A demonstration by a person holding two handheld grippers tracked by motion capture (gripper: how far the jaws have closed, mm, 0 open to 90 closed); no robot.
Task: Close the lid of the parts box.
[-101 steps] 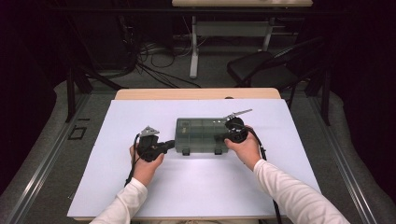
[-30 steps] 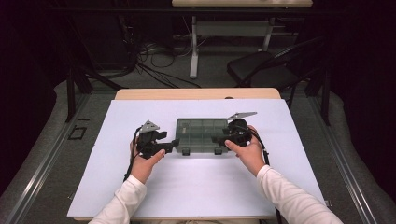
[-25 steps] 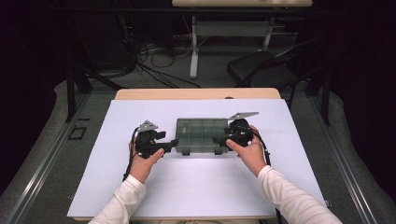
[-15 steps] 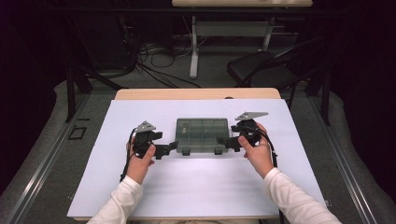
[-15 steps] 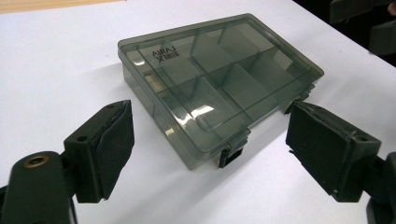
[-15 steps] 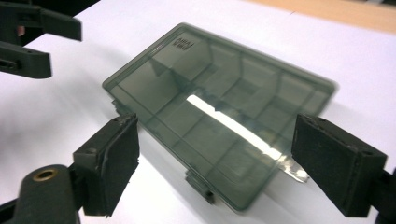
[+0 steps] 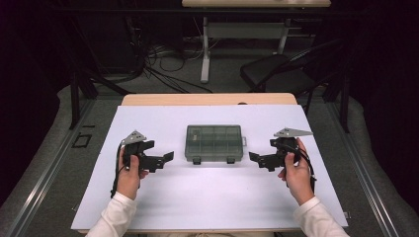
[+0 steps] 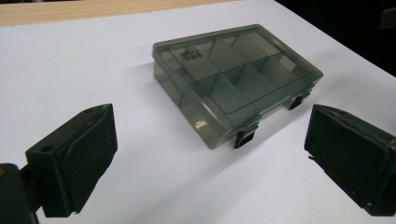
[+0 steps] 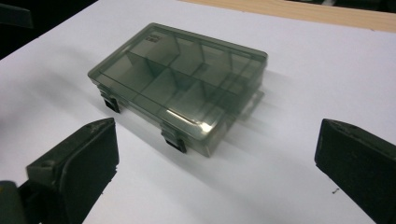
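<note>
Closed compartment box lying alone mid-table, both tongs drawn off to either side.
White table (image 7: pixel 207 197); smoky box (image 7: pixel 215 143) latched, apparently finished; left tongs (image 7: pixel 167 157) and right tongs (image 7: pixel 253 157) gape apart, empty, nothing held.

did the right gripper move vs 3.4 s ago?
Yes. The right gripper has pulled back rightward off the compartment box, which sits centred on the white mat; a bare gap now separates them.
</note>
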